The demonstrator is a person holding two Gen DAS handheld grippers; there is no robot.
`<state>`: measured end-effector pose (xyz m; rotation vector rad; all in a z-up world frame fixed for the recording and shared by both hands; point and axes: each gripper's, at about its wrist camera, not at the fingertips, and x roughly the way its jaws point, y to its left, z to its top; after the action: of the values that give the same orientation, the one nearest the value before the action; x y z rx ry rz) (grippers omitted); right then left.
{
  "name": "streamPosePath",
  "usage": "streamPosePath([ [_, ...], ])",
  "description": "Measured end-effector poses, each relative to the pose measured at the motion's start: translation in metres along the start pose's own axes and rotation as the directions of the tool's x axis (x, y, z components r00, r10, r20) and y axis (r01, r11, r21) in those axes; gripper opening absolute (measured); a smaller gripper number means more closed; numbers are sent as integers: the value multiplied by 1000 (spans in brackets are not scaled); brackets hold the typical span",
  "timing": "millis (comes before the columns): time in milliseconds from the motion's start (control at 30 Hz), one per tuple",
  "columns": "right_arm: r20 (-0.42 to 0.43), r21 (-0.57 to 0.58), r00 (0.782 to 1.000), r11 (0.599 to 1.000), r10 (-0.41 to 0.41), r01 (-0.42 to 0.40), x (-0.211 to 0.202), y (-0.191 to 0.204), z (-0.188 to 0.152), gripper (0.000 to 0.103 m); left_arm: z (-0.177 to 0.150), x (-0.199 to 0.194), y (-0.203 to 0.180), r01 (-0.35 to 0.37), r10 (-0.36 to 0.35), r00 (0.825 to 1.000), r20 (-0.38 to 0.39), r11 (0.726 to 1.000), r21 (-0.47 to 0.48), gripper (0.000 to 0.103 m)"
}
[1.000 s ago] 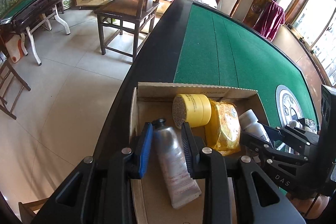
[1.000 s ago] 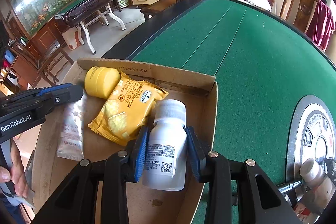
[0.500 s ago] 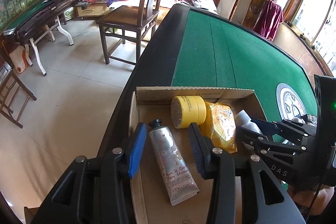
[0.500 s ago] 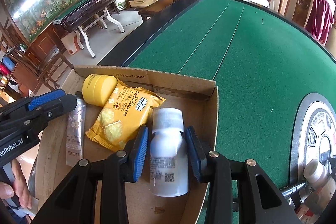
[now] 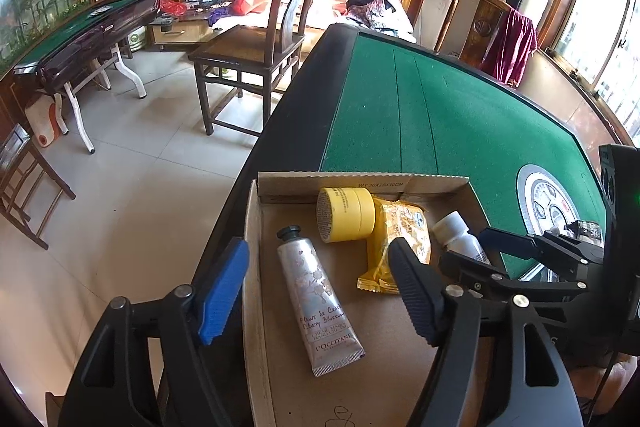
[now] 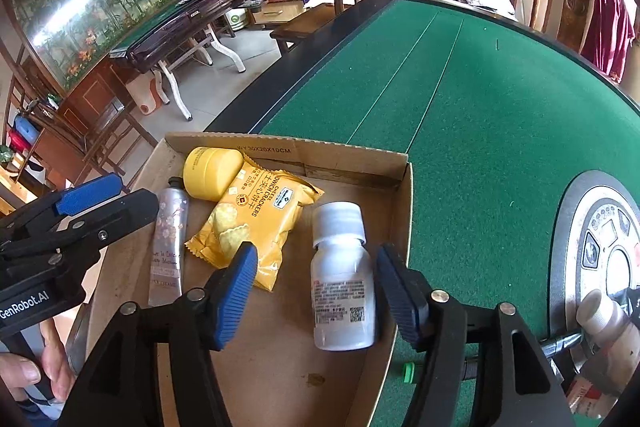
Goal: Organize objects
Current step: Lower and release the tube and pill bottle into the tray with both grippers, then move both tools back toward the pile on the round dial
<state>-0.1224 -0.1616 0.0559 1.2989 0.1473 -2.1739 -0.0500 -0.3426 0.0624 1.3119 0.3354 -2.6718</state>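
Green felt covers the table [image 6: 480,99] under my cardboard box [image 6: 352,157]. My left jaws [image 5: 320,291] have just been opening off the hand-cream tube [image 5: 316,291], my right jaws [image 6: 316,291] off the white bottle [image 6: 342,279]; both lie flat inside. Cracker packet [image 6: 256,223] and yellow jar [image 6: 212,171] crowd between.

- The left gripper [image 5: 320,291] has just been opening; its pads now stand clear of the silver tube [image 5: 318,301], low in the frame.
- The right gripper [image 6: 316,295] has just been opening, freeing the white bottle [image 6: 342,279], lower centre.
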Motion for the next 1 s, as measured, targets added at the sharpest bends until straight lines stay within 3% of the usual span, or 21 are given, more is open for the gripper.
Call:
streamPosePath([
  [233, 31, 8, 1000, 1000, 5, -6, -17, -2, -4, 74, -2, -17, -6, -15, 15, 999, 29, 1000, 3, 81],
  [600, 66, 20, 998, 1000, 10, -12, -42, -14, -19, 80, -12, -32, -19, -16, 16, 999, 36, 1000, 6, 84],
  [1000, 124, 37, 990, 996, 73, -78, -96, -55, -77, 82, -37, -48, -60, 48, -49, 998, 32, 998, 34, 85],
])
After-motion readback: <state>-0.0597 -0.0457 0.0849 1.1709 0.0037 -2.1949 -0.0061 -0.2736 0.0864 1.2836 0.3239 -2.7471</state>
